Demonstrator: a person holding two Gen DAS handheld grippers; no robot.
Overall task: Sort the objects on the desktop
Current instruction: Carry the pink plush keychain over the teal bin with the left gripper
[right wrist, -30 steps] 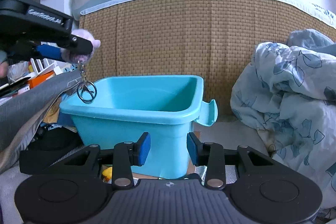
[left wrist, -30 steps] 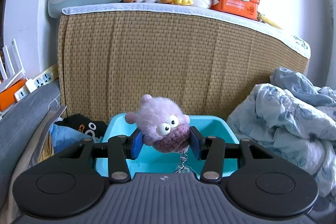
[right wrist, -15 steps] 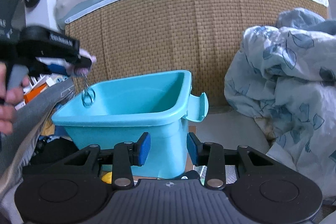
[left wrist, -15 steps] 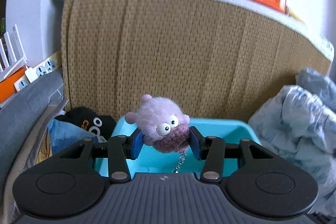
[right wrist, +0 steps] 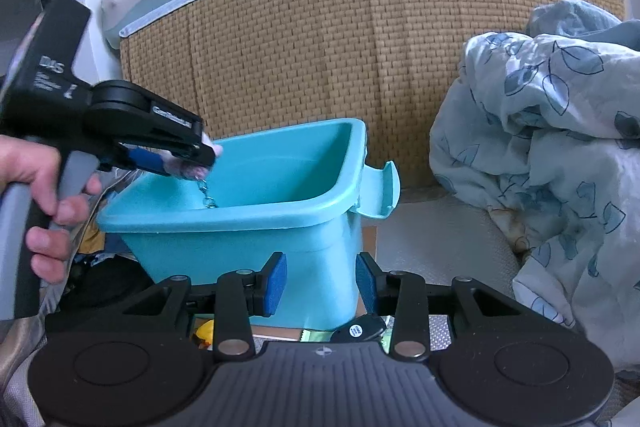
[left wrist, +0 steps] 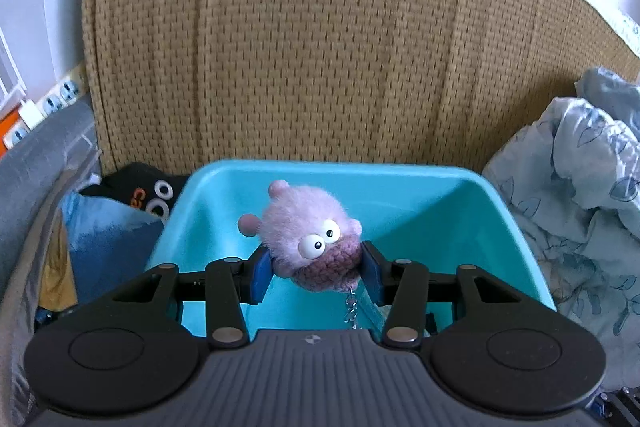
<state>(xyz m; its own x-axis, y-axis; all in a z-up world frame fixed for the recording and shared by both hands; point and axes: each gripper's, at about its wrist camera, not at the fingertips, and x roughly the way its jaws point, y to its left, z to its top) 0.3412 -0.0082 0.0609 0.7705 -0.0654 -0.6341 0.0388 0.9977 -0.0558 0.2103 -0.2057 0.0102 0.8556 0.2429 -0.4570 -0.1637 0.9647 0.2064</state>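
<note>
Purple fuzz front and centre: the plush keychain (left wrist: 310, 247) sits pinched between the blue pads of the left tool (left wrist: 316, 269), which is closed snugly on its knitted lower half. It hangs over the open mouth of the turquoise bin (left wrist: 516, 223), near the bin's near-left side. In the left wrist view its googly eyes face back toward the camera and a little to the right, with the fluffy crown tipped up and away to the left; the body is roundish, so its long axis is hard to call, but top-to-bottom it runs tilted, crown up-left, knitted base down-right. A short metal chain (left wrist: 350, 311) drops straight down from the base.

From the right wrist view, the left tool (right wrist: 188, 163) reaches in from the left, a hand (right wrist: 44, 203) wrapped around its grey handle, and the chain (right wrist: 206, 193) dangles with its lower end inside the bin, below the rim (right wrist: 224, 223). Only a sliver of the plush shows there, under the black finger.

The right tool (right wrist: 320, 281) is parted, blue pads well apart, gripping nothing, hovering low in front of the bin's near wall. Behind the bin stands a woven brown headboard (right wrist: 340, 47); a leaf-print blanket (right wrist: 552, 147) is heaped to the right. Beneath the right tool, a small black fob (right wrist: 360, 329) and a bit of yellow peek out.
</note>
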